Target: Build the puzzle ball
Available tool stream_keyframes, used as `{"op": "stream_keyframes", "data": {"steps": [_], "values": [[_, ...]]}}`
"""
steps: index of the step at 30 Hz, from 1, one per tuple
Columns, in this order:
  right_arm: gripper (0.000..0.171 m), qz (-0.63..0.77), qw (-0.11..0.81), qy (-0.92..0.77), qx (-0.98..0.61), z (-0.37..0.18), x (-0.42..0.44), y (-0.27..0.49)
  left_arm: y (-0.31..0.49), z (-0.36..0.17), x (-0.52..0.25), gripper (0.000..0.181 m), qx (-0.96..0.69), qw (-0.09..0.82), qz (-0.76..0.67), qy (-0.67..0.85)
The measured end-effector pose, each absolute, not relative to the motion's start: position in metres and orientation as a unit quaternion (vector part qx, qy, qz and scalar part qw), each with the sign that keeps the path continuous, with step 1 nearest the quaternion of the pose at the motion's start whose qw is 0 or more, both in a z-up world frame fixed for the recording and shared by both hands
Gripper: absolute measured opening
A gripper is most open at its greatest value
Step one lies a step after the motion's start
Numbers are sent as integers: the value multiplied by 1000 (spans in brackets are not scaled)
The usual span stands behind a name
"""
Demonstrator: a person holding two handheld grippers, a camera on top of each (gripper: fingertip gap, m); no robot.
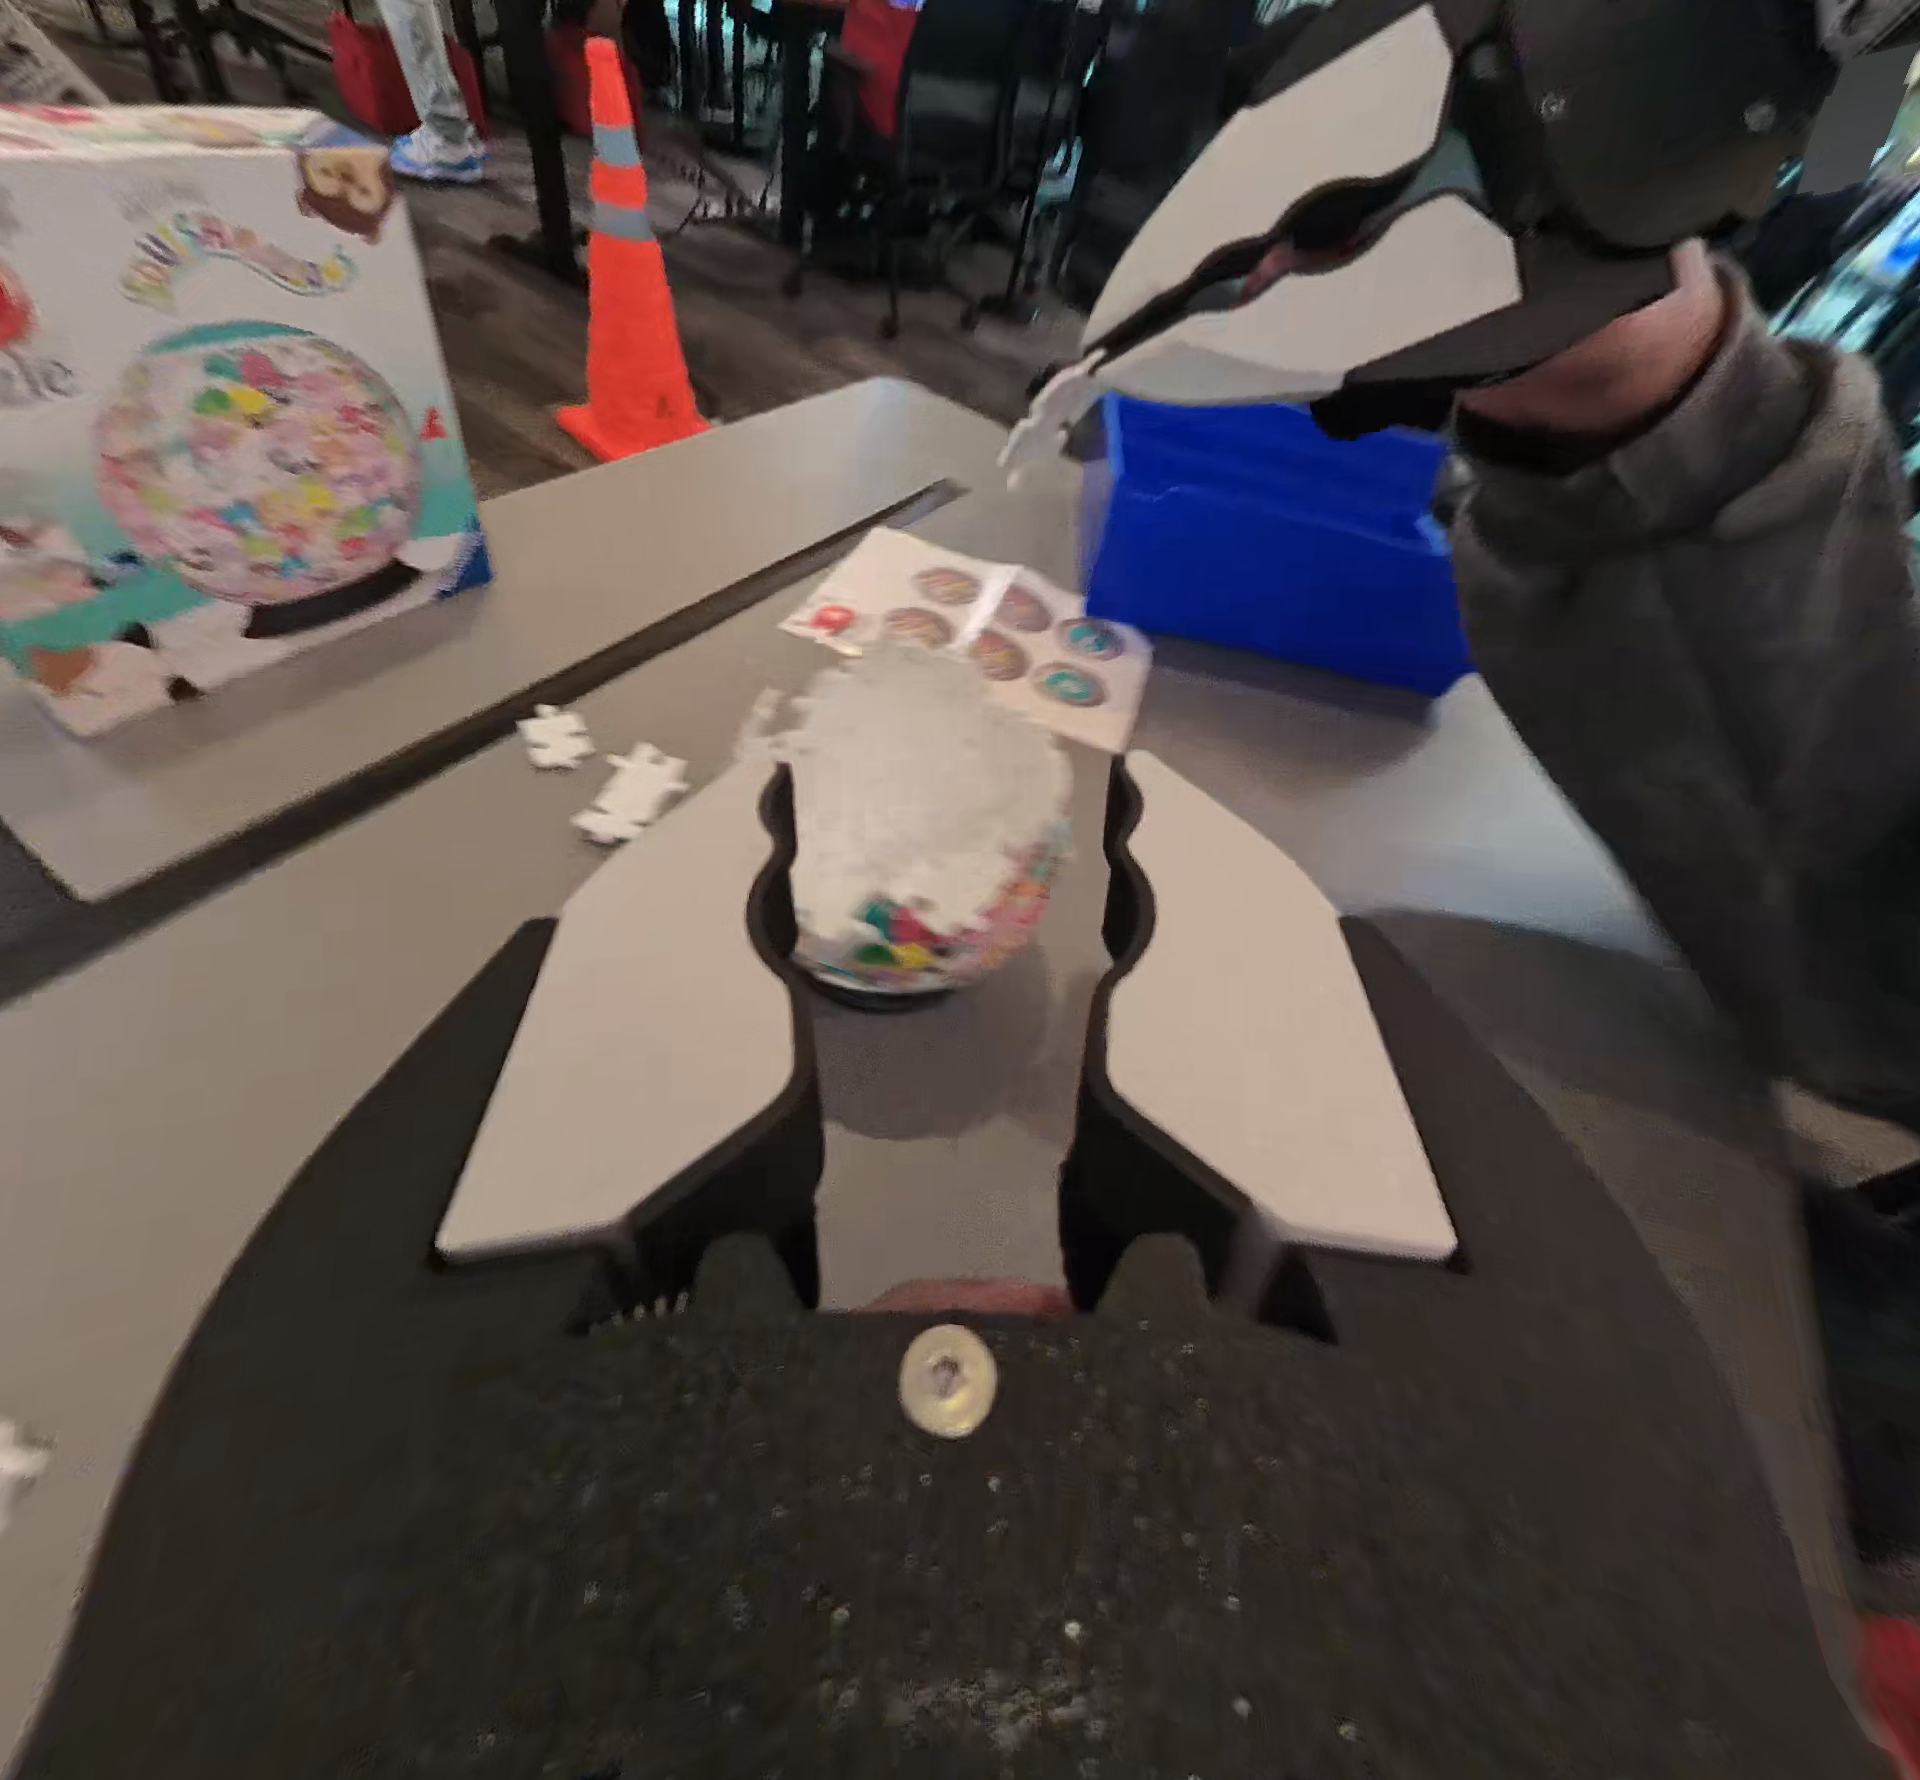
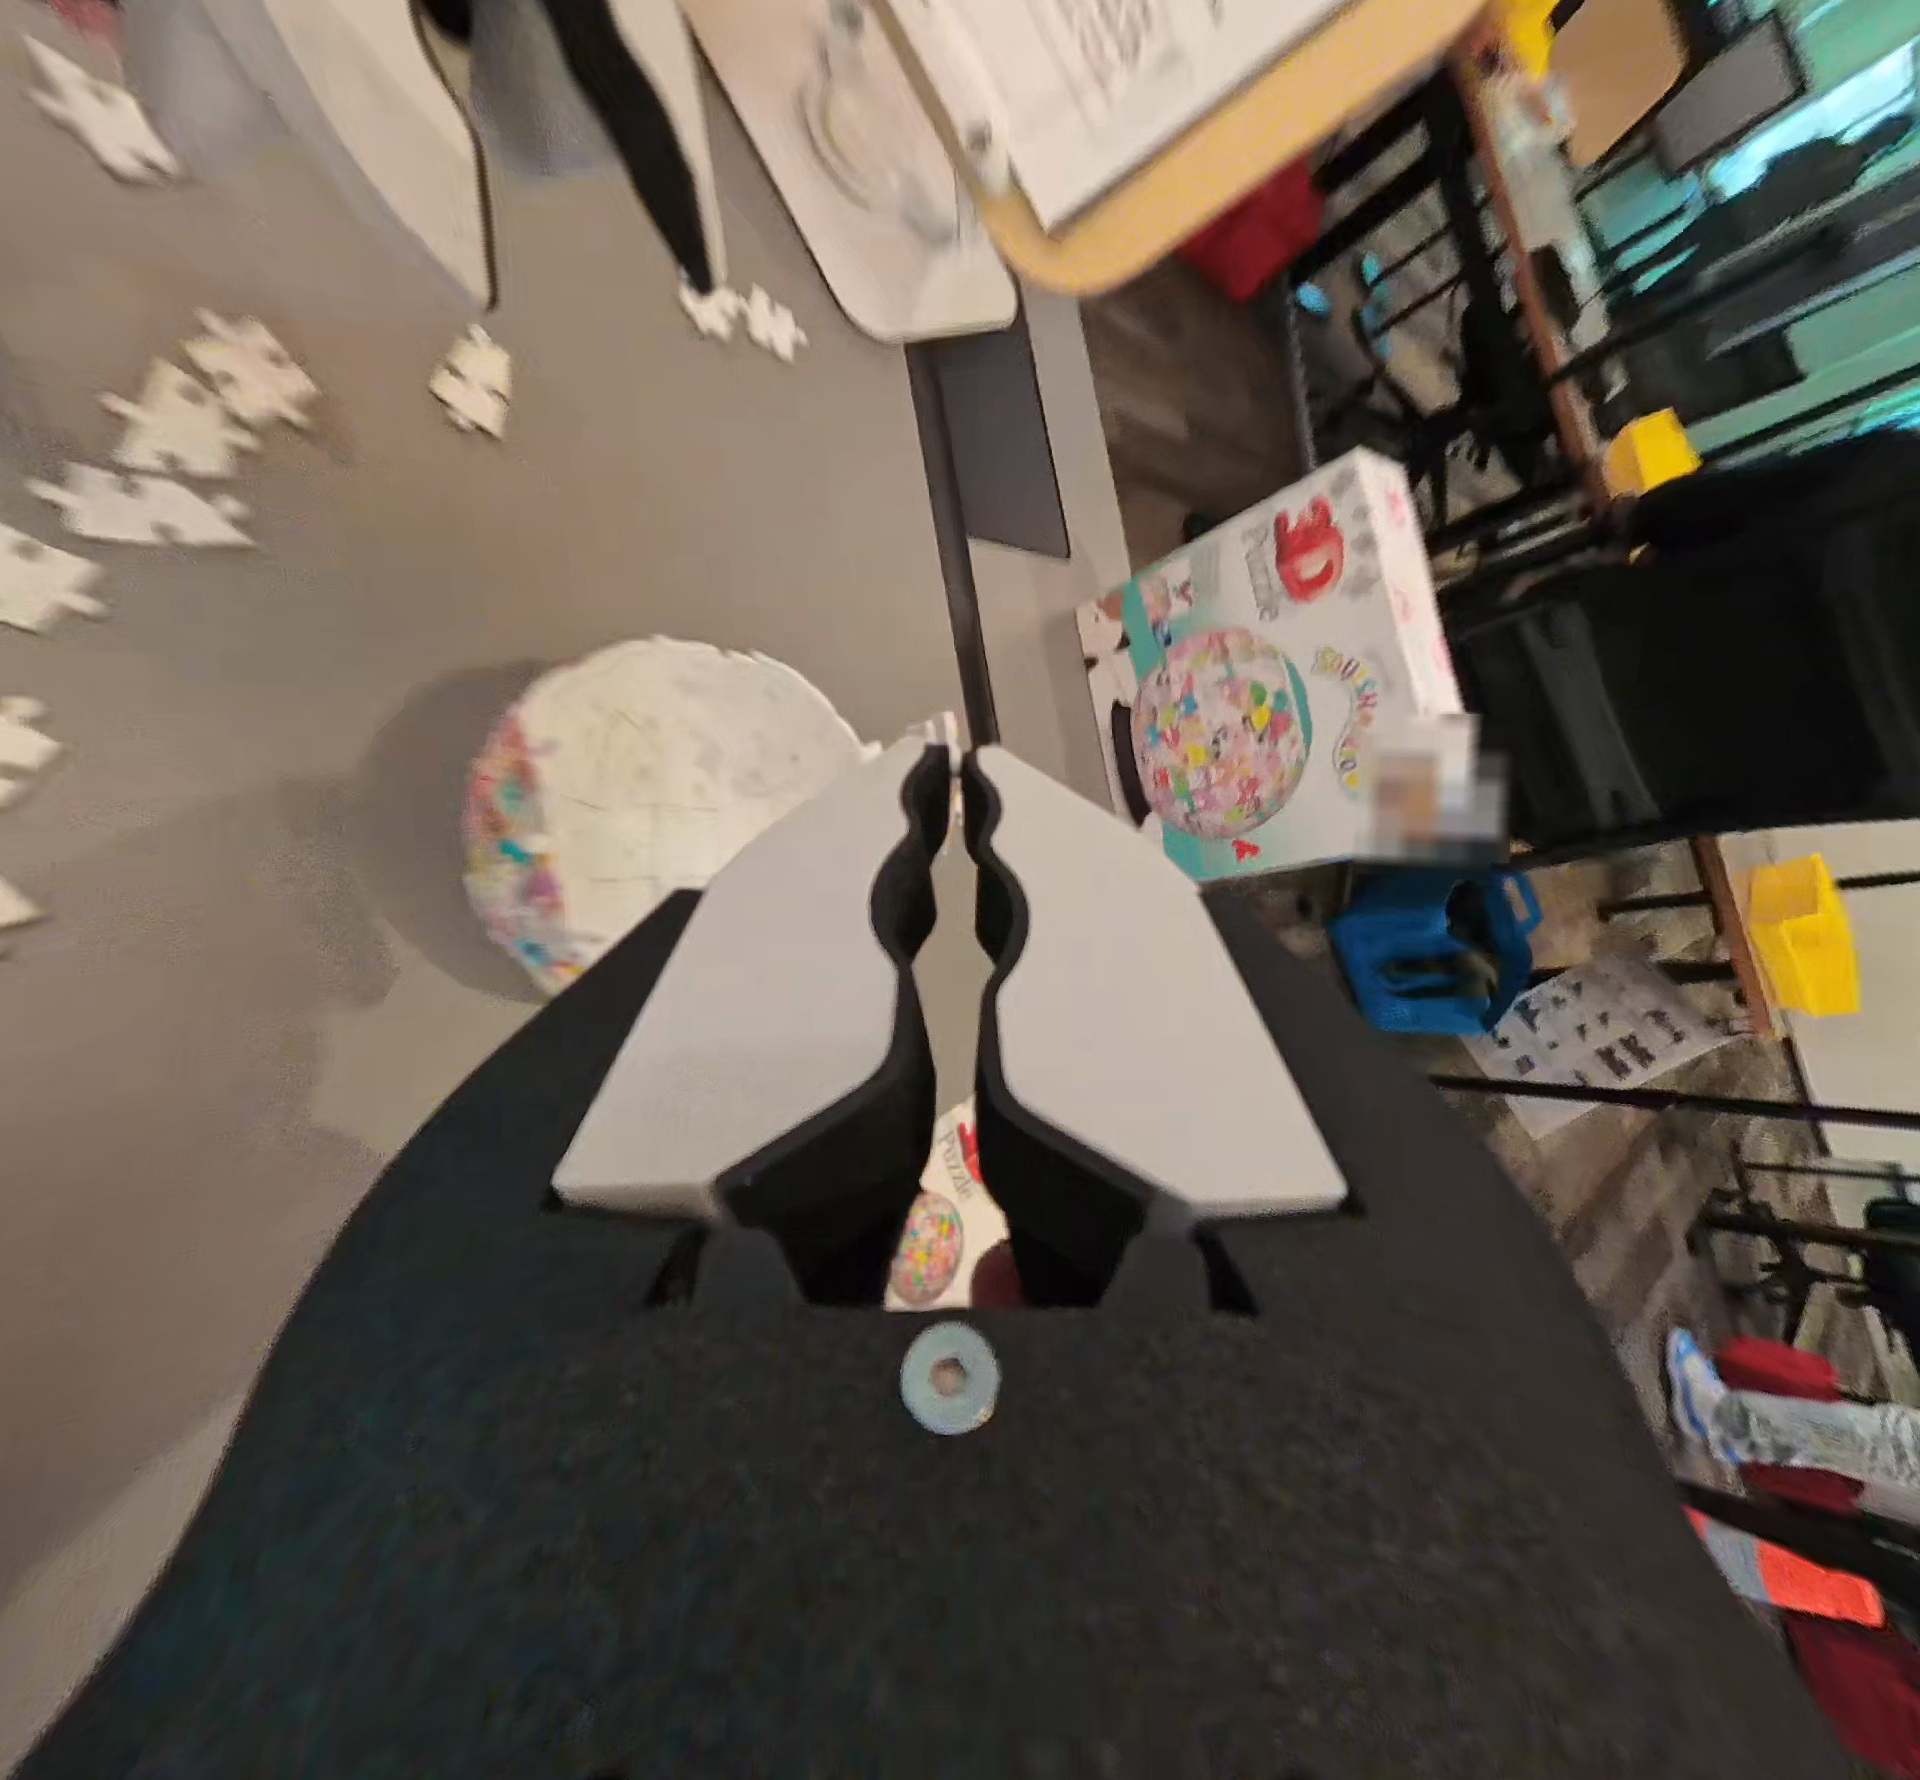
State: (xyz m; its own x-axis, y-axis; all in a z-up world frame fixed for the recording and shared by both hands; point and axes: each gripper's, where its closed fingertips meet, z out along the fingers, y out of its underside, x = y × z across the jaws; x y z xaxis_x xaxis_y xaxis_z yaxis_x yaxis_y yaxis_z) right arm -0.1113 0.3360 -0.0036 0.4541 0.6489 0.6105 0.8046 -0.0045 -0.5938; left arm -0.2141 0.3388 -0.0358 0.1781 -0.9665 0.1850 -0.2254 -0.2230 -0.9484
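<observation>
The half-built ball stands on the tabletop, on a dark base, its open white inside showing; in the left wrist view it sits at 12 o'clock between the fingers of the left claw, which is spread and not visibly gripping it. The right claw, at 2 o'clock above, is pinching a white piece. Step in hand, by judgement: carrying a piece to the ball's open rim. Next move calls for steadying the ball and aligning tabs. Loose pieces lie at 10 o'clock; the box beyond.
</observation>
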Motion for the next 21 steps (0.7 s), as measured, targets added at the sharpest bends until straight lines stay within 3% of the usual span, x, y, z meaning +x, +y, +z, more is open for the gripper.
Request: {"op": "stream_keyframes", "data": {"steps": [7, 13, 17, 21], "values": [[2, 19, 432, -520, -737, -49, -108, 390, 385, -66, -146, 60, -593, 310, -442, 598], [2, 114, 445, -515, -724, -42, -114, 389, 378, -73, -113, 37, -508, 299, -458, 666], [2, 123, 421, -537, -720, -41, -117, 389, 382, -72, -108, 4, -488, 325, -455, 671], [13, 87, 371, -567, -730, -46, -111, 391, 390, -82, -106, 2, -518, 304, -454, 659]]}}
